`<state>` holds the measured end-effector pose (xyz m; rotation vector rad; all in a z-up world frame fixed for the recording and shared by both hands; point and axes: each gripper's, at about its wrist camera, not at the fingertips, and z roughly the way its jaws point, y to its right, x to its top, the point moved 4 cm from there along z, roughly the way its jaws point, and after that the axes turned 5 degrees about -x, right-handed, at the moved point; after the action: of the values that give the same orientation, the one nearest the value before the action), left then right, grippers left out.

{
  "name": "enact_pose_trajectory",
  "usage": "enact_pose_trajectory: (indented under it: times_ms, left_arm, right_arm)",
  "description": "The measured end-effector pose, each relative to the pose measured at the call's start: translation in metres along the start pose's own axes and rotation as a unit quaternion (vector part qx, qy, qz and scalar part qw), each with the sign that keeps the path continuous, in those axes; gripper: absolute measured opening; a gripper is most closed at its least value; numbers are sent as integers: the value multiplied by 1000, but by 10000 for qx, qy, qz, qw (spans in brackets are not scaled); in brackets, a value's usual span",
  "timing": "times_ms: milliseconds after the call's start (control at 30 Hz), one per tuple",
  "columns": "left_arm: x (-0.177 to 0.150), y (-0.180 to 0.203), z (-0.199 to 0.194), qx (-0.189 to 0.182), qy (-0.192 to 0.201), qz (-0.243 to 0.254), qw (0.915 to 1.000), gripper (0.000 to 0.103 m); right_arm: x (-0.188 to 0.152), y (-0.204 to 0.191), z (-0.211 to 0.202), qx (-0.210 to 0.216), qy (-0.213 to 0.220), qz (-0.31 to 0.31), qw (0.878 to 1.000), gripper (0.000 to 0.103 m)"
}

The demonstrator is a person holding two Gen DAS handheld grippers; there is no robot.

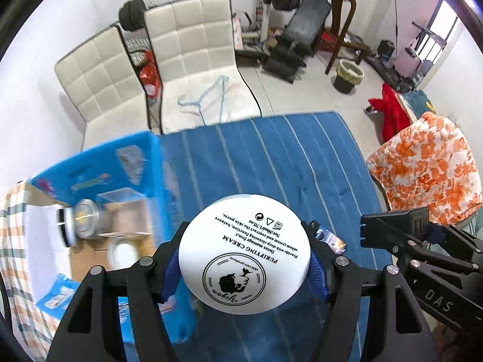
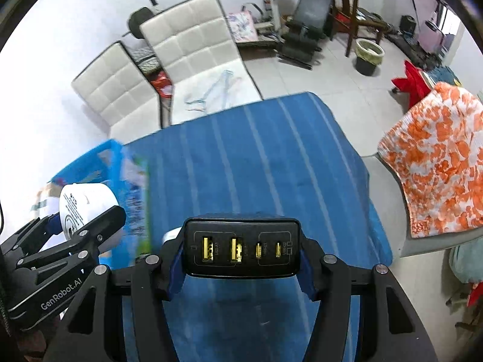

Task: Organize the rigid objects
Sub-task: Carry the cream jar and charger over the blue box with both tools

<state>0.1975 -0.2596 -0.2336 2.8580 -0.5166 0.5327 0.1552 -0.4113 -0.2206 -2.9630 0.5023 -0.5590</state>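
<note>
My left gripper is shut on a round white cream jar, its printed underside facing the camera, held above the blue striped table cover. The same jar shows at the left edge of the right wrist view. My right gripper is shut on a black USB charger block with yellow ports facing the camera; that block also shows at the right of the left wrist view. To the left stands an open blue cardboard box holding a silver round tin and a clear case.
Two white padded chairs stand beyond the table's far edge. An orange-and-white cloth drapes a seat at the right. A checked cloth lies left of the box. Gym equipment and a bin sit on the far floor.
</note>
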Motion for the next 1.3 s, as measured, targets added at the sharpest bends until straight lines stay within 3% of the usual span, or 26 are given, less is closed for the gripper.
enact_pose_trajectory:
  times_ms: [267,567,1033,1300]
  left_arm:
    - [-24,-62,-64,105,334,-230,9991,66]
    - [-57,-149,-110,320,510,-599,9964,66]
    - [-90,-233,-122,488,423,-947,9934,66]
    - [-91,-275,-94,381,244,-1175,9920,66]
  right_arm:
    - [-24,-97,-41,316,177,-305,9989,62]
    - [-51,-184,-48,257,133,-682,9973,62]
    - [-60,-261,-32,199,136,-1051,9942,62]
    - [-48,-293,29,532,-314,-832,9946,62]
